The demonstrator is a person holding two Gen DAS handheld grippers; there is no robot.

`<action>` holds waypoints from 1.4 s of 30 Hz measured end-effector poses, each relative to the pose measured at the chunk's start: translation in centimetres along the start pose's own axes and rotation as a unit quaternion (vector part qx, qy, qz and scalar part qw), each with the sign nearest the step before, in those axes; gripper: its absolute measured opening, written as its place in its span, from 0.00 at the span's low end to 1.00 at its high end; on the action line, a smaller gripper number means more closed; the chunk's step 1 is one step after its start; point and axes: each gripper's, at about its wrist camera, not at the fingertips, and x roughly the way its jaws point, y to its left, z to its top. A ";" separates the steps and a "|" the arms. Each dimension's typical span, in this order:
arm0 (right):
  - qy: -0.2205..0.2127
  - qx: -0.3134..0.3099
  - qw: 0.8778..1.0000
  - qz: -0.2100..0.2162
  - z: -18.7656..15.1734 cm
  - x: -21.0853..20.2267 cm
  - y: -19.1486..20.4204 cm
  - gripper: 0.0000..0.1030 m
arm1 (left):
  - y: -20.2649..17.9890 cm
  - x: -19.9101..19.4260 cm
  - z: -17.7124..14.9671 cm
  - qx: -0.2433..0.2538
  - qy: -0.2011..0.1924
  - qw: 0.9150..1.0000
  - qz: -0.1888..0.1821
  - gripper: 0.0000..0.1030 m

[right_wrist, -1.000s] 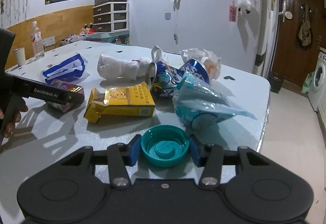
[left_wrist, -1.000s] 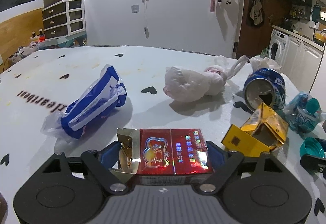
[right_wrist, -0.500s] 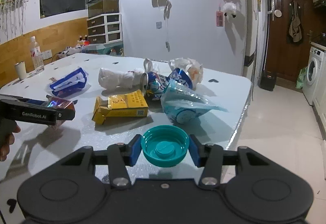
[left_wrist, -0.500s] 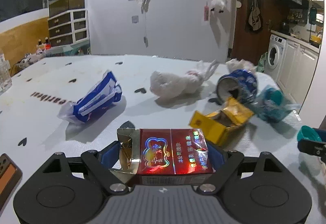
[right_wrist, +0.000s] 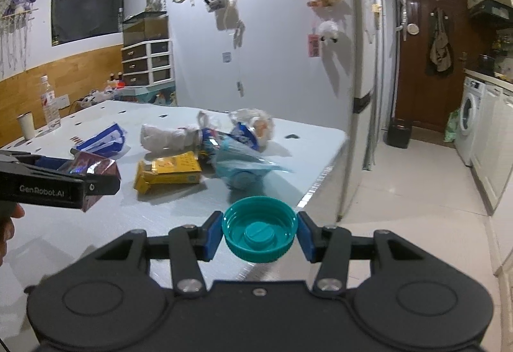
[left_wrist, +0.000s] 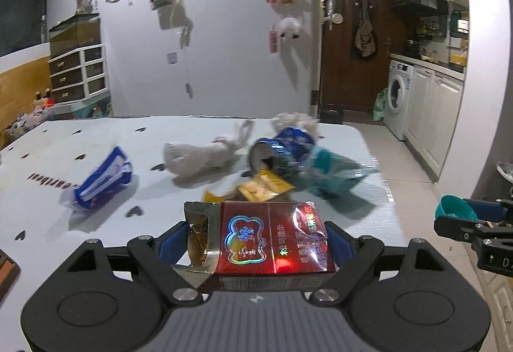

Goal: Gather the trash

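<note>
Your left gripper (left_wrist: 253,243) clamps a crumpled red cigarette pack (left_wrist: 266,239) with a holographic bear emblem, its blue pads pressed to both sides, held above the white heart-print table (left_wrist: 96,140). Your right gripper (right_wrist: 259,235) pinches a round teal plastic bottle cap (right_wrist: 259,233), open side up, near the table's edge. On the table lie a yellow cardboard box (right_wrist: 168,171), a dented blue drink can (left_wrist: 282,151), a teal plastic wrapper (left_wrist: 333,172), a knotted white plastic bag (left_wrist: 198,155) and a blue-and-white plastic packet (left_wrist: 102,180).
</note>
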 end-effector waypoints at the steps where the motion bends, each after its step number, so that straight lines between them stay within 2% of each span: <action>1: -0.001 0.002 1.000 -0.004 -0.1 -0.4 -0.5 0.48 | -0.7 -0.2 -0.1 0.002 -0.001 1.000 -0.003 0.85; 15: 0.005 0.031 0.997 -0.071 -3.2 -6.2 -8.8 0.48 | -11.6 -0.5 -1.3 0.027 0.009 0.998 -0.055 0.85; 24: 0.025 0.063 0.991 -0.113 -6.0 -7.7 -14.5 0.48 | -18.7 0.9 -2.2 0.052 0.030 0.994 -0.095 0.85; 31: 0.053 0.092 0.986 -0.129 -8.7 -6.4 -18.1 0.48 | -23.7 3.9 -3.8 0.070 0.061 0.989 -0.116 0.85; 36: 0.085 0.108 0.982 -0.128 -11.0 -4.2 -20.1 0.48 | -26.2 7.8 -5.6 0.084 0.106 0.983 -0.122 0.85; 42: 0.126 0.147 0.973 -0.126 -13.8 -0.5 -22.5 0.48 | -28.0 13.7 -7.6 0.076 0.173 0.974 -0.125 0.85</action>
